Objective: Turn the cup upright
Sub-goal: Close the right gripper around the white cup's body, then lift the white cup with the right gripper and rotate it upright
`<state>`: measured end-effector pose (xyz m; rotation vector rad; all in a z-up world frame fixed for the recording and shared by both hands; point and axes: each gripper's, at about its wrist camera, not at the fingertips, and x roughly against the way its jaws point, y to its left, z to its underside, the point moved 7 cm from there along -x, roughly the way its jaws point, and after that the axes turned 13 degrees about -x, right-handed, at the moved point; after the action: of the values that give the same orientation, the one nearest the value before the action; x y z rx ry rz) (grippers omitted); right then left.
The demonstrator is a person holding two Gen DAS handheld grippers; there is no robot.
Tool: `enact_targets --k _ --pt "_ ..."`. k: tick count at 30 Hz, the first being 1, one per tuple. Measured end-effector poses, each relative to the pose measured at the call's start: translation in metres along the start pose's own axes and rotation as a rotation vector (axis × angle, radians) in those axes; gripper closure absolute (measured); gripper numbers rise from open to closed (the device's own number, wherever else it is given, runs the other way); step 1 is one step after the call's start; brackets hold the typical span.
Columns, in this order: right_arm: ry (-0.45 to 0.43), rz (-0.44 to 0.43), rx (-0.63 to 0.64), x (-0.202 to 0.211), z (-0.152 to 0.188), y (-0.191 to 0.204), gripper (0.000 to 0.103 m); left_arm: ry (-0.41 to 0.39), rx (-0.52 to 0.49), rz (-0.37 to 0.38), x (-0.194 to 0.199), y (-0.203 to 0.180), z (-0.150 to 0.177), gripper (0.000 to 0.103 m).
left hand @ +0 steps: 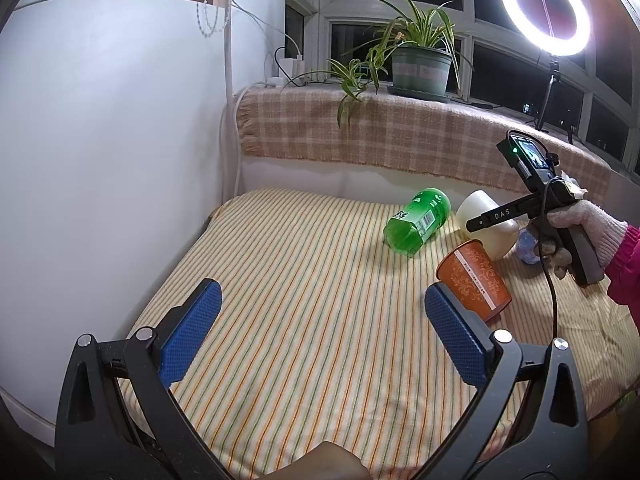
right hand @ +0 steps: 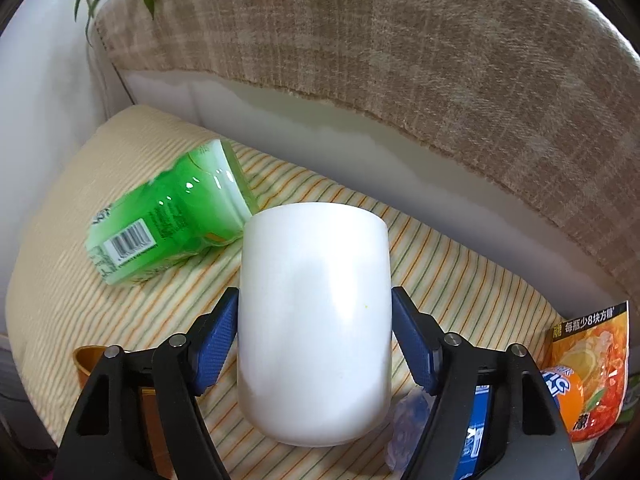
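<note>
A white cup (right hand: 315, 320) lies tilted over the striped cloth, held between the blue pads of my right gripper (right hand: 314, 300), which is shut on its sides. In the left wrist view the same cup (left hand: 486, 224) shows at the far right with the right gripper (left hand: 496, 218) on it, held by a gloved hand. My left gripper (left hand: 322, 304) is open and empty, low over the near part of the cloth.
A green bottle (left hand: 418, 222) lies on its side left of the cup. An orange paper cup (left hand: 474, 282) stands tilted near my left gripper's right finger. An orange drink packet (right hand: 588, 372) is at the right. A plaid-covered ledge, plant (left hand: 420, 68) and ring light stand behind.
</note>
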<state>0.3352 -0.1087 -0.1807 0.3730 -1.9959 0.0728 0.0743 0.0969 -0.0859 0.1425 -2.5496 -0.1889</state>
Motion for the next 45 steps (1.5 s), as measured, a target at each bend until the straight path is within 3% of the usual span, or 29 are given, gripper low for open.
enact_targets --k 17,27,34,45 --pt "-0.145 -0.112 -0.069 0.081 0.019 0.003 0.03 -0.048 -0.024 0.018 0.027 -0.012 -0.003 0.0" --pt "-0.198 -0.208 -0.126 0.14 0.058 0.001 0.03 -0.067 -0.047 0.059 0.038 -0.028 -0.003 0.0" --pt "-0.172 -0.32 -0.185 0.171 0.109 -0.003 0.03 -0.076 -0.063 0.099 0.043 -0.044 -0.006 0.0" --pt "0.022 -0.431 -0.31 0.146 0.178 -0.016 0.03 -0.066 -0.081 0.172 0.042 -0.068 -0.007 0.0"
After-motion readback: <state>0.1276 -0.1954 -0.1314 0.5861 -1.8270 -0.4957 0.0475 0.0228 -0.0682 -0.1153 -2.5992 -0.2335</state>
